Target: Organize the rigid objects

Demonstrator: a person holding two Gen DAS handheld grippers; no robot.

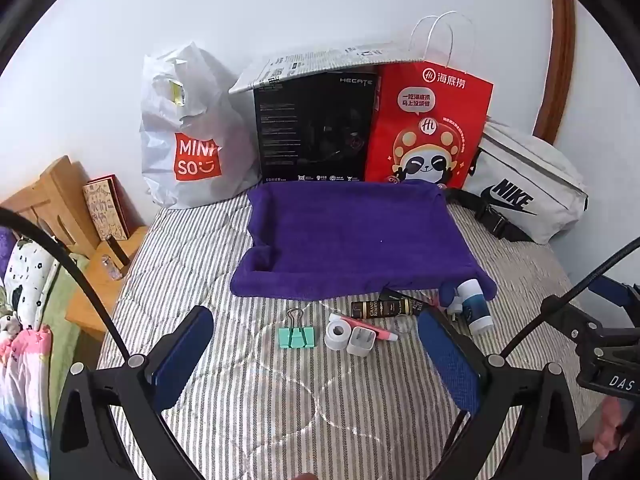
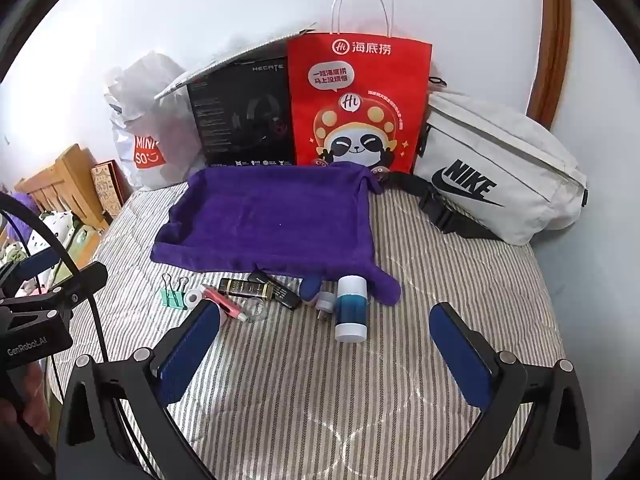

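Both tongs spread wide, nothing between the pads, both tilted down at the bed. Left gripper [image 1: 316, 354] hovers over the striped sheet [image 1: 280, 420]; right gripper [image 2: 326, 346] likewise, a bit to the right of it.

Left view, ahead of the left gripper at 12 o'clock: green binder clip [image 1: 297, 334], white tape roll [image 1: 337, 334] and white charger plug [image 1: 361, 341] touching each other, pink tube [image 1: 370, 327] behind them. At 1 o'clock: dark labelled bottle [image 1: 378, 308], lying flat. At 2 o'clock: white-and-blue cylinder [image 1: 474, 307], tipped, partly under the corner of the purple towel tray [image 1: 352, 236].

Right view: white-and-blue cylinder [image 2: 351, 307] at 12 o'clock, just past the pads, closest target. Small grey plug [image 2: 325, 302] beside it at 11. A clear round item near the left pad, too blurry to name.

Purple towel tray is empty, just behind the row, likely the drop spot; no item moved in yet.

Step in hand, my read: first pick. Right takes the cylinder, straddle it across its width, pads on the curved sides, close mid-body so it doesn't roll or squirt out. Watch the towel corner snagging. Left should go for the binder clip by its body, not the wire handles. Keep the two grippers apart; they sit close.
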